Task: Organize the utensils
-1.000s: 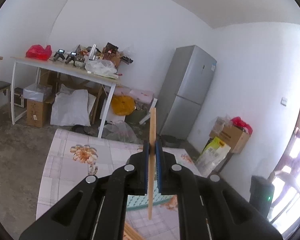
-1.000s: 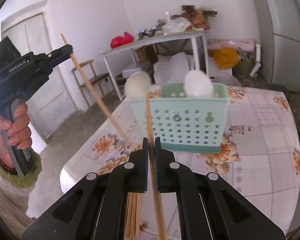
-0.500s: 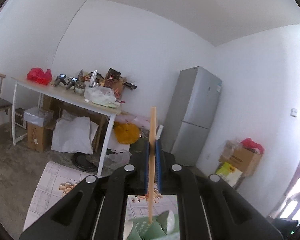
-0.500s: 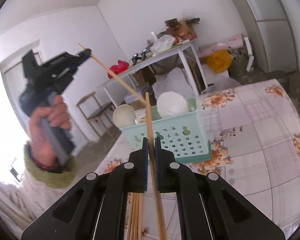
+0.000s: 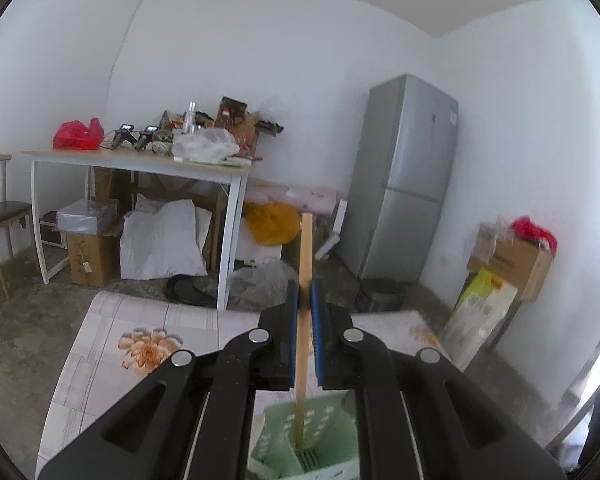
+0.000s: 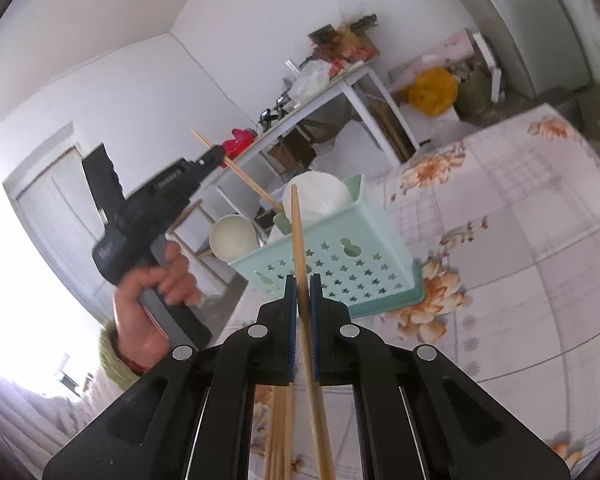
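Note:
My left gripper (image 5: 304,294) is shut on a wooden chopstick (image 5: 302,336) held almost upright; its lower end dips into a compartment of the mint-green utensil basket (image 5: 320,444) just below. In the right wrist view the same left gripper (image 6: 216,156) is held by a hand above and left of the green basket (image 6: 340,268), its chopstick (image 6: 252,184) slanting down into it. Two white ladles (image 6: 320,196) stand in the basket. My right gripper (image 6: 303,288) is shut on a second chopstick (image 6: 306,320), in front of the basket. Several more chopsticks (image 6: 280,432) lie on the table below it.
The table wears a floral plaid cloth (image 6: 520,280). Behind it stand a white work table (image 5: 140,164) piled with clutter, boxes and bags under it, a grey fridge (image 5: 404,184), a chair (image 5: 0,216) at far left and cardboard boxes (image 5: 512,264) at right.
The left gripper has carried its chopstick over to the basket and lowered its tip inside. The right gripper has rolled, so its view tilts, and stays in front of the basket with its chopstick.

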The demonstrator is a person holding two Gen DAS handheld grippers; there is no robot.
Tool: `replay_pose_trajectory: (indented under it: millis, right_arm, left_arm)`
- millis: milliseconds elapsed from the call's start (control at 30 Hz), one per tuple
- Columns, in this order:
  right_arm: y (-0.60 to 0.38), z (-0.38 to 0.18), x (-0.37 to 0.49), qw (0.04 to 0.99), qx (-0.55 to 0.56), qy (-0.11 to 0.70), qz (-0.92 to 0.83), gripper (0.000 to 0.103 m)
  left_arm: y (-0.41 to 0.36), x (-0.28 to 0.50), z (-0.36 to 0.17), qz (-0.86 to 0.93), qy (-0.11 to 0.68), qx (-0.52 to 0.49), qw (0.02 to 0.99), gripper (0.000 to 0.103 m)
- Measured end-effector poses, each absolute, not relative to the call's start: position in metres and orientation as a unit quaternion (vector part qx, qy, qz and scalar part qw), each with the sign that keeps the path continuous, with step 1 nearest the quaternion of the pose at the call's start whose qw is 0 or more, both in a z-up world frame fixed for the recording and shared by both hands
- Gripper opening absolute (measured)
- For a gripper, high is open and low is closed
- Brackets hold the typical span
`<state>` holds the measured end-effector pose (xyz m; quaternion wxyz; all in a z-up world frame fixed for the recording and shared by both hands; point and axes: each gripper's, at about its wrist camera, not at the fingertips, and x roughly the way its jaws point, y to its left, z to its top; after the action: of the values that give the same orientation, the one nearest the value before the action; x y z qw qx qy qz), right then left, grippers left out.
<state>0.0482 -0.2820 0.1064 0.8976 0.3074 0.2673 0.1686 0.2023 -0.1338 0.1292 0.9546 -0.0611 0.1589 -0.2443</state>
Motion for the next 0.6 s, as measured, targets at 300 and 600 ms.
replay_pose_trajectory:
  millis: [300, 600]
  right_arm:
    - [-0.281, 0.098, 0.056, 0.873, 0.349, 0.284, 0.188, 0.005]
    - [-0.270, 0.073, 0.071, 0.852, 0.351, 0.346, 0.176, 0.006]
  left_arm:
    - [-0.122, 0.192, 0.113, -0.260, 0.190, -0.051, 0.945, 0.029]
    - [-0.075, 0.156, 0.103, -0.260, 0.206, -0.054, 0.942, 0.032]
